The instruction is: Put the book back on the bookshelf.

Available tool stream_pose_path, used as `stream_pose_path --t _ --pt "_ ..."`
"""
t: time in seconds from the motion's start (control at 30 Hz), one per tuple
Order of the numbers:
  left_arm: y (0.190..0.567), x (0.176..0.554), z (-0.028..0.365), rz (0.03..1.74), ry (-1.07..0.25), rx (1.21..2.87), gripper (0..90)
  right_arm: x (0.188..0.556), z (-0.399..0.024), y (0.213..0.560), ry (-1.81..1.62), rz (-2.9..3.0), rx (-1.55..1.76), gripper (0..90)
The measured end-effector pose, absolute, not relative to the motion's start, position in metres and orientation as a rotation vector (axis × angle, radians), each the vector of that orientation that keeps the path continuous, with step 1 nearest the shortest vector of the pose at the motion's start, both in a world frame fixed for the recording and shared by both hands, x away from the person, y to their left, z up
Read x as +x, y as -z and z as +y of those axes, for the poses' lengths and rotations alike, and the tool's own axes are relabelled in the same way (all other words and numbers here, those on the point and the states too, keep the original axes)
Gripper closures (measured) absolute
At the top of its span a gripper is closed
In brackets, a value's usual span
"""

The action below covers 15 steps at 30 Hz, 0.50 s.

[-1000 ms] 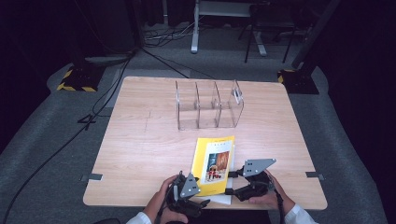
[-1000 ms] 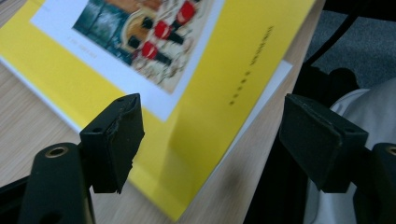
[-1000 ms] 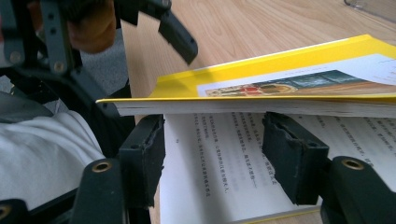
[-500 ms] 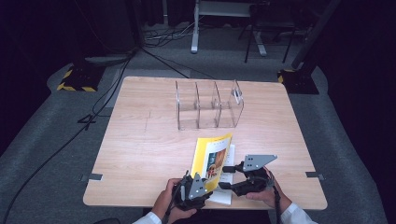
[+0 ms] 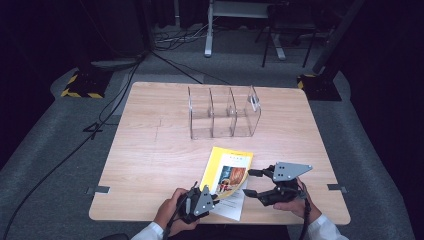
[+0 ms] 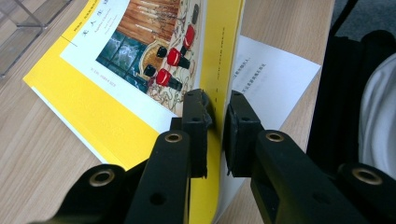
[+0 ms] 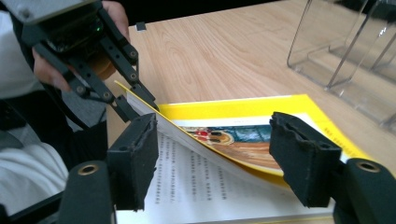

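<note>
Left gripper (image 6: 215,109) pinching the yellow cover of the booklet (image 5: 227,172) at the table's near edge; right gripper (image 5: 254,183) standing open beside it.

Nearest the person, the left jaws have just been closing and are now clamping the cover's near edge, lifting it off the white printed page (image 7: 196,177) beneath. The right jaws have just been opening wider and are grasping nothing, with the raised cover and page lying between the pads (image 7: 135,154) but untouched. Risk, as judged: the thin cover is bending under a one-sided pinch, so it may crease, tear or slip free if pulled further. Farther back, the clear divider rack (image 5: 224,111) is sitting apart on the table (image 5: 150,150). The booklet's lower pages are hidden under the cover; its print is too small to read.
</note>
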<state>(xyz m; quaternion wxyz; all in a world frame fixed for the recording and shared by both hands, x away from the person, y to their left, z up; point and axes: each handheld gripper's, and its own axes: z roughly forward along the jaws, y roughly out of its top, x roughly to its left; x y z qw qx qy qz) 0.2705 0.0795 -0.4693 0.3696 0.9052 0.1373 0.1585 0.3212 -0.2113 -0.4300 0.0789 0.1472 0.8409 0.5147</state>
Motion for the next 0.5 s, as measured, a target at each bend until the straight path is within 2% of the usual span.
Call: stream_pose_path --t 0.37,0.47,0.5 --pt "0.469 0.291 0.112 0.361 -0.372 2.329 80.9 0.340 -0.180 0.446 -1.375 2.620 0.158 32.2" --pt "0.466 0.295 0.126 0.371 -0.376 2.324 81.1 0.345 -0.170 0.454 -1.257 2.631 0.147 36.8" --pt "0.466 0.296 0.128 0.368 -0.376 2.326 81.2 0.349 -0.167 0.457 -1.201 2.606 0.170 41.4"
